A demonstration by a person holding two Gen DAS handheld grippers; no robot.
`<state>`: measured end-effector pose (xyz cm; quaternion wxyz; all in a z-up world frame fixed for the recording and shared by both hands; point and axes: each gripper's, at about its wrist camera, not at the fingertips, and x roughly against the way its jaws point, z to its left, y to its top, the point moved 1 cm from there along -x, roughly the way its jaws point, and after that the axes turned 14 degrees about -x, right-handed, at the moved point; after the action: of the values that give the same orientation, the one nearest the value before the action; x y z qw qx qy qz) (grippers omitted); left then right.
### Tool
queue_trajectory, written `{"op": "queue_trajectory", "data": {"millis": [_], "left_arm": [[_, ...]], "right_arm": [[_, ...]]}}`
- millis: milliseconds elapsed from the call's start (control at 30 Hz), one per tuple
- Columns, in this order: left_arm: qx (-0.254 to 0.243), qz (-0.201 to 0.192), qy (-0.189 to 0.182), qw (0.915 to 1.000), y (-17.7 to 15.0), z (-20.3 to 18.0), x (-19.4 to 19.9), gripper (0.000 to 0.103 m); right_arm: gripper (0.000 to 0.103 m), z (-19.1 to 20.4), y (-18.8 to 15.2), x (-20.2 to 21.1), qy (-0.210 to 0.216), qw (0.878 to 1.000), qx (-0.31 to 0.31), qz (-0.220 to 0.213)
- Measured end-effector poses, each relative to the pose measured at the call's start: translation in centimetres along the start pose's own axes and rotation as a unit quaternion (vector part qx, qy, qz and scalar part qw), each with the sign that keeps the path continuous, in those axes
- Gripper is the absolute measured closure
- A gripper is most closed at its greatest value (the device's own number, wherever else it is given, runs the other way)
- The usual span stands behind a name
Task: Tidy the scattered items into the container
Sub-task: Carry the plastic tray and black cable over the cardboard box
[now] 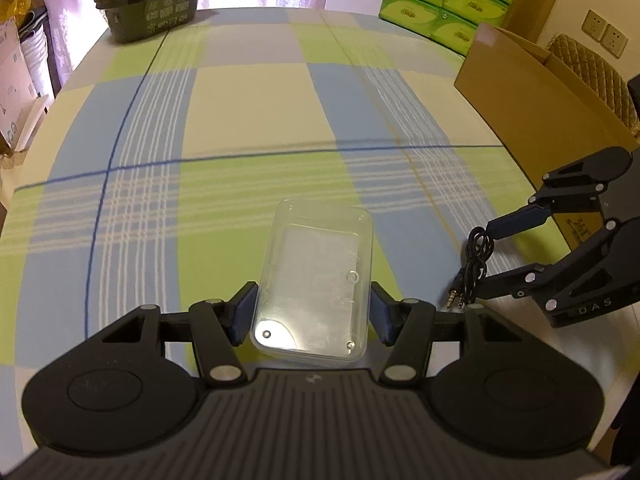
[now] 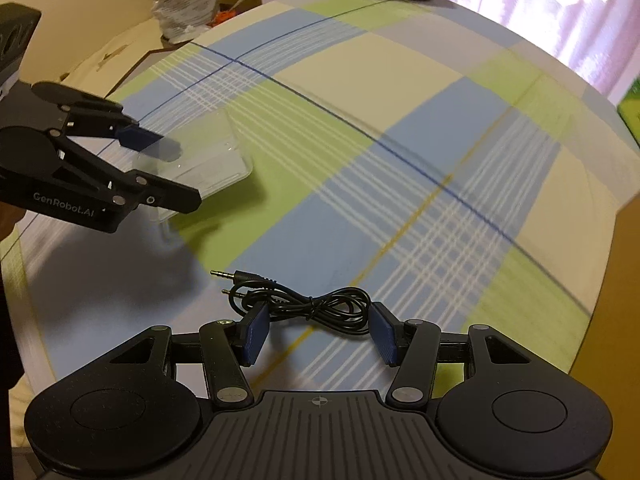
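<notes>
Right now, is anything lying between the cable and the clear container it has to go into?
Nothing visible: only bare tablecloth separates the cable from the container.

Occlusions, crops and blur at this frame

Left wrist view: the clear container had its near edge hidden behind the left gripper body; pad contact couldn't be confirmed. The right gripper was cropped by the right edge, the audio cable plugs motion-blurred. Cardboard box and dark tub were cut off by the edges. Right wrist view: tablecloth smeared by motion, container outline washed out, cable partly behind the pads.
</notes>
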<state>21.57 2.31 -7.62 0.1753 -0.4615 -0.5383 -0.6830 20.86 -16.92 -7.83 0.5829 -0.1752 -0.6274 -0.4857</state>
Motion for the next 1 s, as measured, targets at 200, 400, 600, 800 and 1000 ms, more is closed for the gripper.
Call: {"op": "queue_trajectory", "data": {"millis": [200, 400, 600, 800, 1000], "left_arm": [[0.004, -0.001, -0.004, 1.0, -0.8, -1.0, 0.7, 0.05], [-0.001, -0.001, -0.009, 1.0, -1.2, -2.4, 1.3, 0.05], [-0.004, -0.001, -0.013, 0.9999, -1.4, -4.0, 1.8, 0.05], [-0.01, -0.001, -0.012, 0.9999, -1.5, -5.4, 2.6, 0.05], [-0.009, 0.0, -0.011, 0.9999, -1.5, -6.3, 3.4, 0.05]], "right_arm": [[0.046, 0.7, -1.9, 1.2, -0.005, 1.0, -0.018, -0.019], [0.046, 1.3, -3.3, 2.2, -0.015, 0.999, -0.017, -0.038], [0.046, 1.3, -4.3, 3.5, -0.017, 0.998, -0.032, -0.052], [0.046, 1.2, -5.3, 4.9, -0.018, 0.996, -0.05, -0.066], [0.046, 1.1, -6.3, 6.3, -0.019, 0.995, -0.064, -0.078]]}}
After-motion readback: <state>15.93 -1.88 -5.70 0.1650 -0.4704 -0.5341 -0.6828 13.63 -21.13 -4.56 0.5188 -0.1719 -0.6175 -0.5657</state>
